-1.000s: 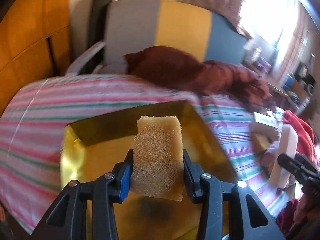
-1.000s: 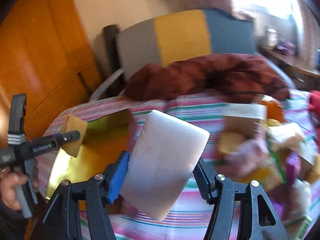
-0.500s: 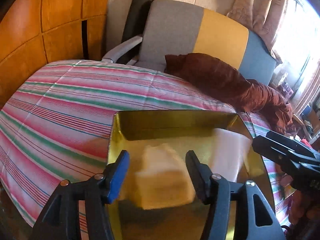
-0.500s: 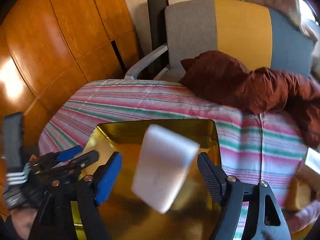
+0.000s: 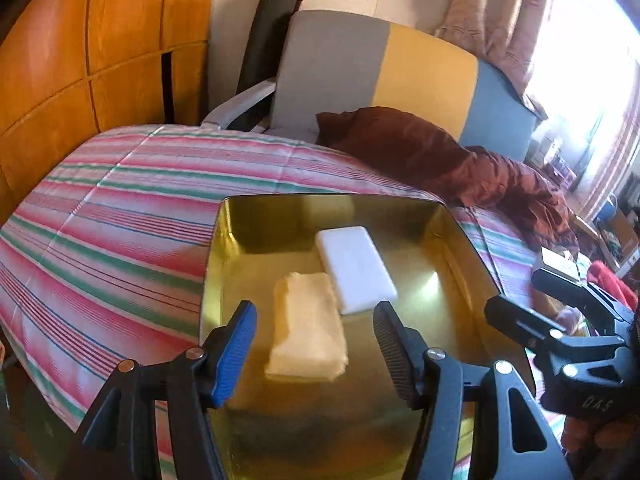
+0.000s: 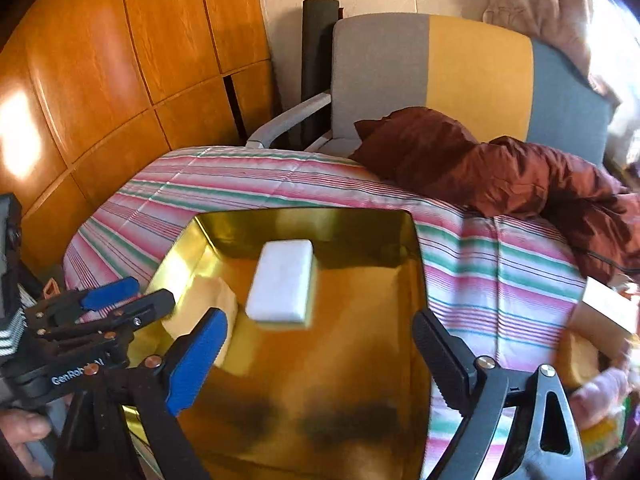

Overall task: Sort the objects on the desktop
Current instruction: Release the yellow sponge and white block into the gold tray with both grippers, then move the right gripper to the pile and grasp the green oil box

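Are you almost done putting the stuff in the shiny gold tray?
Partly. The yellow sponge and the white block already lie in the gold tray. Nothing is in hand: the left gripper and right gripper are both open and empty. Left to do: a pile of other things sits on the striped cloth at the right, still unsorted.

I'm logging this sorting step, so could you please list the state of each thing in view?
left tongs: open, empty, over the tray
right tongs: open, empty
yellow sponge: lying flat in the tray
white block: lying flat in the tray, beside the sponge
gold tray: on the striped cloth, holding both
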### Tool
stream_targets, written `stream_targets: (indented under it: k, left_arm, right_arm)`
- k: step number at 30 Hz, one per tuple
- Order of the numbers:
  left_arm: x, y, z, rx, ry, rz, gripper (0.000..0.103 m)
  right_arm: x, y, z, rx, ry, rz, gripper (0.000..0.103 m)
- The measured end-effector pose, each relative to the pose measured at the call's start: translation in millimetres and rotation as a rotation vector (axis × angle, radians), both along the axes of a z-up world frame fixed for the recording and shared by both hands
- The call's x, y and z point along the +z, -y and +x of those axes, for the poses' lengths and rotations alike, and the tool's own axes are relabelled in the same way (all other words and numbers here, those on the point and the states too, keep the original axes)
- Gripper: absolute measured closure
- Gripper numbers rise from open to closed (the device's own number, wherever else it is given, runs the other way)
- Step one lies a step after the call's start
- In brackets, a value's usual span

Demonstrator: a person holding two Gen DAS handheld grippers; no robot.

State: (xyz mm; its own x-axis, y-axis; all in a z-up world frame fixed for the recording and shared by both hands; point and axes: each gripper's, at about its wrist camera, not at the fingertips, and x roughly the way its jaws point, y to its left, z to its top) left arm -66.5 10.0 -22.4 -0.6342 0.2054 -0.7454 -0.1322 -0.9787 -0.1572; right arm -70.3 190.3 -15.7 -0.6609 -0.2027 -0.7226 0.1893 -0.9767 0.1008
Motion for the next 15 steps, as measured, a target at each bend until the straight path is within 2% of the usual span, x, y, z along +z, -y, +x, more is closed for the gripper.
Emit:
stream_targets:
  k: [15]
  left_arm:
    - [10.1,-41.1,42.3,-0.105,-0.025,-0.059,0.041]
  right_arm:
    - [-10.3,-36.3,59.8,-0.101,-0.016,0.043,0.004]
